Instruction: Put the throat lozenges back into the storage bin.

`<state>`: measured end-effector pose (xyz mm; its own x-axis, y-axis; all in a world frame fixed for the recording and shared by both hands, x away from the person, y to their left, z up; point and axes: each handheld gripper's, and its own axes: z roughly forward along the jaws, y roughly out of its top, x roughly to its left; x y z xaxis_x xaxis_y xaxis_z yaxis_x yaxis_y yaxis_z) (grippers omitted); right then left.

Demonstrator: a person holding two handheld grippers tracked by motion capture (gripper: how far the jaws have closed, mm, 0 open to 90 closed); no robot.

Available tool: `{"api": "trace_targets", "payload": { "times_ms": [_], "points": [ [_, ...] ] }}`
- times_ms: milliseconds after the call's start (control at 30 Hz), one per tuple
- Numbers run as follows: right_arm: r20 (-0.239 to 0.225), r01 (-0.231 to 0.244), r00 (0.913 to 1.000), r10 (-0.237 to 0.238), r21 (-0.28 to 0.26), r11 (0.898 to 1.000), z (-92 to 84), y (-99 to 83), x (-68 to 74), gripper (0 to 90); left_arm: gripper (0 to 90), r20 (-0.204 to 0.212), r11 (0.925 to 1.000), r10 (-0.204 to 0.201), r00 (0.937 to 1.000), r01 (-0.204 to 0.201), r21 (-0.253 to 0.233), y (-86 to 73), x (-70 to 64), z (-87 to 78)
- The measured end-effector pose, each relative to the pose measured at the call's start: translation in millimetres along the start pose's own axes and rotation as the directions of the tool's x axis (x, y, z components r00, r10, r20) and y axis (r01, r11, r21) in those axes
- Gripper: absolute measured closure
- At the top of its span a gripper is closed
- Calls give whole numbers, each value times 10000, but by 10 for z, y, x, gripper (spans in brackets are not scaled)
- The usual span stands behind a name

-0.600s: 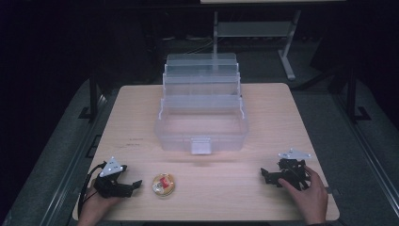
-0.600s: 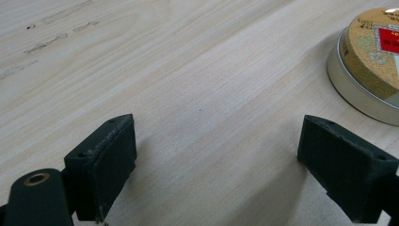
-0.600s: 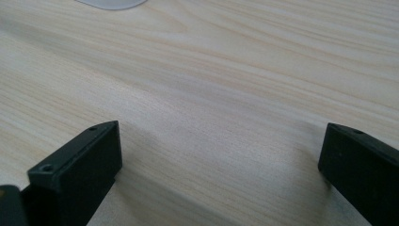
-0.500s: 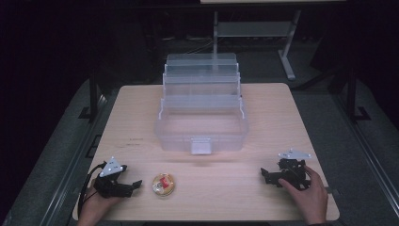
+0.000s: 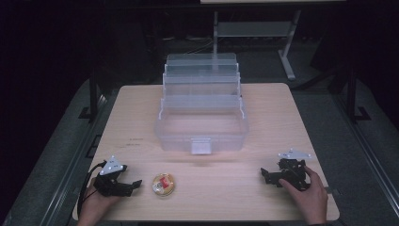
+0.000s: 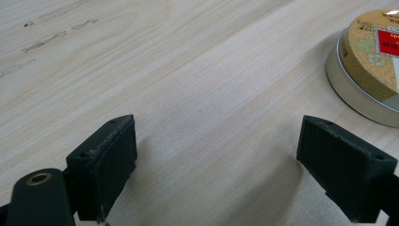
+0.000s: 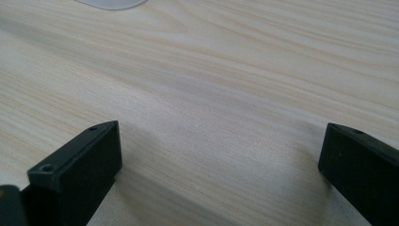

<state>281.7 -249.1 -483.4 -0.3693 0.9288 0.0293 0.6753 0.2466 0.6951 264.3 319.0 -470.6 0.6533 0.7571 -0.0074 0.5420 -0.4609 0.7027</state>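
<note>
A small round tin (image 5: 163,184) with a gold and red lid lies near the table's front left; its edge fills the upper right corner of the left gripper view as the tin (image 6: 371,70). My left gripper (image 5: 132,185) rests open on the wood just left of the tin, nothing between its jaws (image 6: 214,174). My right gripper (image 5: 265,175) sits open at the front right, its jaws wide apart over bare wood (image 7: 221,174). A clear plastic tiered box (image 5: 202,113) stands open mid-table.
The light wooden table (image 5: 282,122) has dark floor and mats around it. A metal stand (image 5: 254,28) is behind the table. A pale corner of the clear box (image 7: 110,3) peeks in at the top of the right gripper view.
</note>
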Motion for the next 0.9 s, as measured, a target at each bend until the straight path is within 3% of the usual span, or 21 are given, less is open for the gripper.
{"api": "trace_targets", "payload": {
  "times_ms": [267, 533, 900],
  "points": [
    [7, -14, 10000, 14, 3, 10000, 1, 1, 1, 0, 127, -1, 9998, 176, 9998, -176, 48, 57, -39, -26],
    [11, -19, 10000, 19, 2, 10000, 1, 1, 1, 0, 130, 40, 9988, 301, 9995, -303, 390, 121, -88, -56],
    [15, -21, 10000, 21, 3, 10000, 2, 2, 1, 0, 131, 209, 9982, 477, 9986, -484, 353, 208, -145, -98]
  ]
}}
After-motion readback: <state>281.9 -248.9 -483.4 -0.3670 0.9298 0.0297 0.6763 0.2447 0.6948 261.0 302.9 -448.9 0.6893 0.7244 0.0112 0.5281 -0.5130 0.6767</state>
